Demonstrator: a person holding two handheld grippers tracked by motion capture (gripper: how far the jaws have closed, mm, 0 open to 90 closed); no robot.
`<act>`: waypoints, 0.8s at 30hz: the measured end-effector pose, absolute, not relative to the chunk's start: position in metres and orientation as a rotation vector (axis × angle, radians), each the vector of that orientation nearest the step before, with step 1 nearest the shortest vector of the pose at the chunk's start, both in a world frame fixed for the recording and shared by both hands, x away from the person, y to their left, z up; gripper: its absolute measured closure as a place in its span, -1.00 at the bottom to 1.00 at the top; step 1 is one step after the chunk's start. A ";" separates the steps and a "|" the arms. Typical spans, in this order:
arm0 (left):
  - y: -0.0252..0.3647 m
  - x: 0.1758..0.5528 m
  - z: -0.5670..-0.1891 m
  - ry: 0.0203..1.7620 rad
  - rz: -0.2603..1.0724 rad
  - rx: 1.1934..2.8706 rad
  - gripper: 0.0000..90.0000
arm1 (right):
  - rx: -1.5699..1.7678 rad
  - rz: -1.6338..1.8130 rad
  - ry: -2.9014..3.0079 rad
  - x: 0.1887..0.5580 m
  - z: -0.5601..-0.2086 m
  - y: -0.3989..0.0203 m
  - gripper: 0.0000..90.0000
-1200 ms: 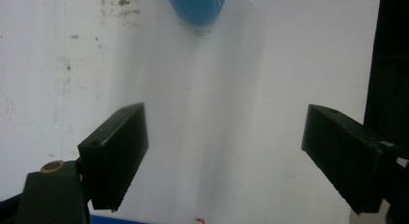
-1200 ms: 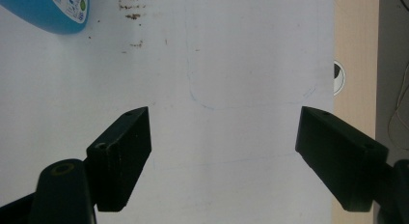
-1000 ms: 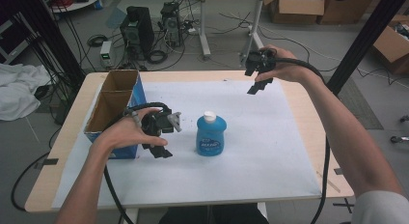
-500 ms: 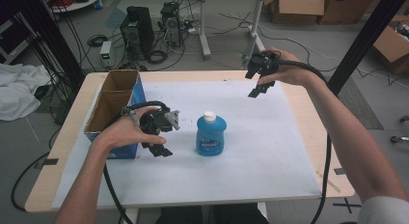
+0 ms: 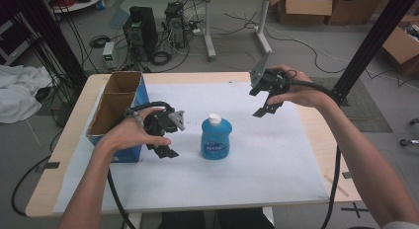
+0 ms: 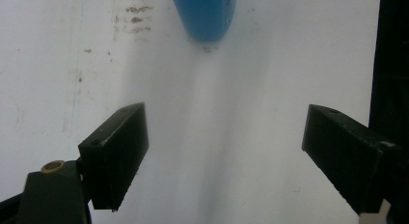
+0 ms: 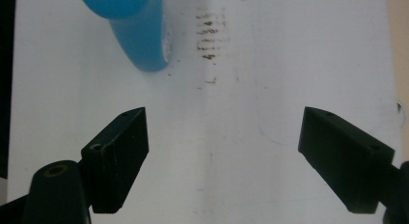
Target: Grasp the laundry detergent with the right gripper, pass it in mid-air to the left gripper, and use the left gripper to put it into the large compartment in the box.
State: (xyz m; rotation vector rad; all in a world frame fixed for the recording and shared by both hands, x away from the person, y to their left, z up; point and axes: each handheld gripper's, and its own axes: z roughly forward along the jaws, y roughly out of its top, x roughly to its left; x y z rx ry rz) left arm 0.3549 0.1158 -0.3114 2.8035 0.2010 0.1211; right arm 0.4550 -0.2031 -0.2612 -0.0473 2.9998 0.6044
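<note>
1. The bottle point(image 5: 216, 138) was bright blue, with a white cap and a blue label carrying pale lettering.
2. The sheet point(image 5: 276, 160) covering the table was white, marked with faint brownish smudges.
3. The table point(image 5: 341, 182) edge showed light, wood-coloured.
4. The box point(image 5: 116, 110) was blue outside and plain cardboard brown inside.
5. The left gripper point(image 5: 165, 150) was black, with a grey plate on top.
6. The right gripper point(image 5: 264, 109) was black, as was its cable.

The bottle point(image 5: 215, 138) stands mid-table point(image 5: 237, 199), the open box point(image 5: 118, 103) well to its left at the edge.
</note>
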 end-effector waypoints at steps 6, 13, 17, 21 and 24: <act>0.116 0.354 -0.311 0.208 0.130 2.798 -0.62 | -0.033 0.665 3.000 0.439 -0.276 -0.204 -0.61; 0.119 0.353 -0.309 0.213 0.140 2.795 -0.62 | 0.002 0.820 2.985 0.425 -0.291 -0.203 -0.64; 0.118 0.353 -0.309 0.211 0.142 2.791 -0.62 | 0.021 0.918 2.969 0.417 -0.304 -0.200 -0.65; 0.117 0.353 -0.308 0.212 0.142 2.790 -0.62 | 0.021 0.961 2.970 0.414 -0.311 -0.197 -0.65; 0.116 0.352 -0.308 0.214 0.142 2.788 -0.62 | 0.019 1.002 2.967 0.411 -0.316 -0.195 -0.64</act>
